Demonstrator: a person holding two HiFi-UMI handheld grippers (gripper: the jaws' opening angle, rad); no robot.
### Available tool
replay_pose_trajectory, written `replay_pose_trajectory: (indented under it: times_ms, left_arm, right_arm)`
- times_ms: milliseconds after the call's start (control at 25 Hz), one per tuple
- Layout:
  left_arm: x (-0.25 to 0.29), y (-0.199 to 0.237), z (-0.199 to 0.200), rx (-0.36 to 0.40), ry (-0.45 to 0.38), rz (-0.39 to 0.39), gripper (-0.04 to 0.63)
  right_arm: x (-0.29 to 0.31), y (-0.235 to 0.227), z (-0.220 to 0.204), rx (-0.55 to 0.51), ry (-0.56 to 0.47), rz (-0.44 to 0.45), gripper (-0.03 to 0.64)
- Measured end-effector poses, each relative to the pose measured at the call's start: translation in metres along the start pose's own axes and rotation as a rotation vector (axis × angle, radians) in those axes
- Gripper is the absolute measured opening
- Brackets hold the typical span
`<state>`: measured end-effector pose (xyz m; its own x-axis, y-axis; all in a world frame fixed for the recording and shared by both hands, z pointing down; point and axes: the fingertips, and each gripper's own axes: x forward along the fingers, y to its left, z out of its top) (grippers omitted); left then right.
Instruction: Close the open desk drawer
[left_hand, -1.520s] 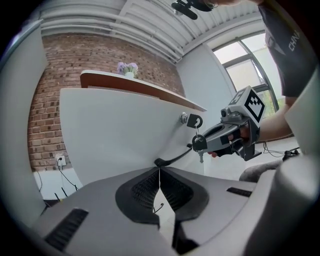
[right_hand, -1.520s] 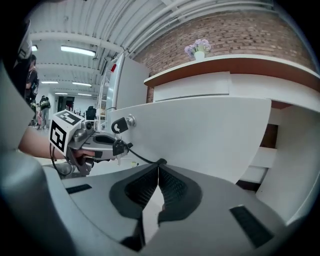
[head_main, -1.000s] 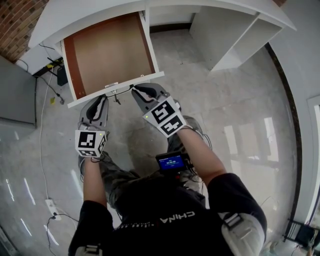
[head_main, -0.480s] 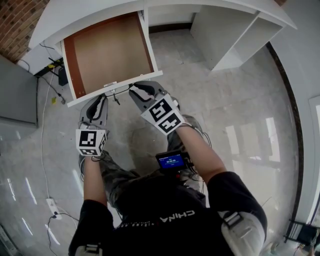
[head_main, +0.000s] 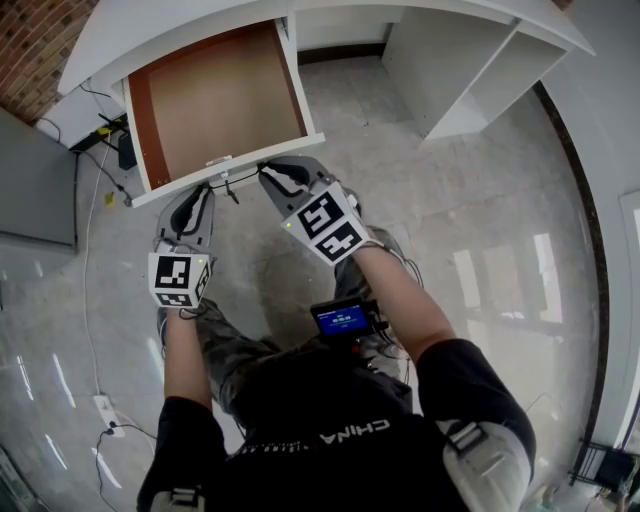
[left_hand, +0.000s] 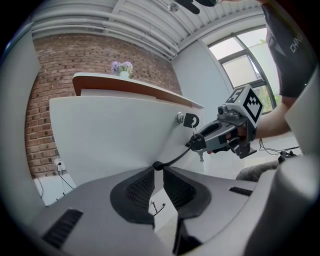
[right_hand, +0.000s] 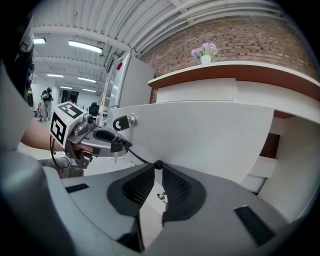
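Observation:
The open desk drawer (head_main: 215, 95) has a brown bottom and a white front panel (left_hand: 110, 135) (right_hand: 200, 135). A thin black handle (left_hand: 175, 157) (right_hand: 142, 159) runs along that panel below a lock with a key (left_hand: 189, 120) (right_hand: 121, 122). My left gripper (head_main: 207, 190) (left_hand: 158, 167) is shut on the handle's left end. My right gripper (head_main: 265, 172) (right_hand: 158, 166) is at the handle's right end. Its jaws are closing, a narrow gap shows between the pads, and the handle's end sits between the tips. Each gripper appears in the other's view: the right gripper (left_hand: 196, 142), the left gripper (right_hand: 116, 145).
The white desk (head_main: 180, 25) stands against a brick wall (head_main: 30, 40), with a flower vase (right_hand: 205, 56) on its top. An open shelf compartment (head_main: 470, 70) is on the desk's right. Cables and a power strip (head_main: 100, 410) lie on the floor at left. The person's legs (head_main: 230, 340) are below the grippers.
The drawer front has slid a little toward the desk, and both grippers have moved with it at the handle.

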<state>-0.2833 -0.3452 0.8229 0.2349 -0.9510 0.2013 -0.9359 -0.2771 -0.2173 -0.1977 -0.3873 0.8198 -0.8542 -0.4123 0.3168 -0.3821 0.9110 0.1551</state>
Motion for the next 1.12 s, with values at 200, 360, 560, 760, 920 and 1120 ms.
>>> replay_pose_trajectory:
  times_ms: [200, 360, 560, 760, 920, 1120]
  left_arm:
    - [-0.003, 0.009, 0.028, 0.008, -0.053, 0.008, 0.052]
    - [-0.001, 0.024, 0.058, 0.031, -0.092, 0.033, 0.052]
    - [0.001, 0.033, 0.064, 0.076, -0.055, 0.049, 0.052]
    - [0.000, 0.033, 0.066, 0.099, -0.059, 0.067, 0.052]
    - [0.003, 0.032, 0.066, 0.118, -0.039, 0.057, 0.052]
    - [0.003, 0.032, 0.067, 0.112, -0.038, 0.063, 0.052]
  right_arm:
    - [-0.005, -0.009, 0.029, 0.026, -0.062, 0.008, 0.057]
    - [-0.007, -0.021, 0.060, 0.009, -0.100, -0.005, 0.057]
    - [-0.003, -0.025, 0.073, -0.084, -0.059, -0.010, 0.060]
    - [-0.004, -0.023, 0.074, -0.169, -0.051, -0.029, 0.060]
    - [-0.003, -0.022, 0.075, -0.324, -0.038, -0.082, 0.060]
    - [-0.004, -0.010, 0.080, -0.471, -0.051, -0.073, 0.115]
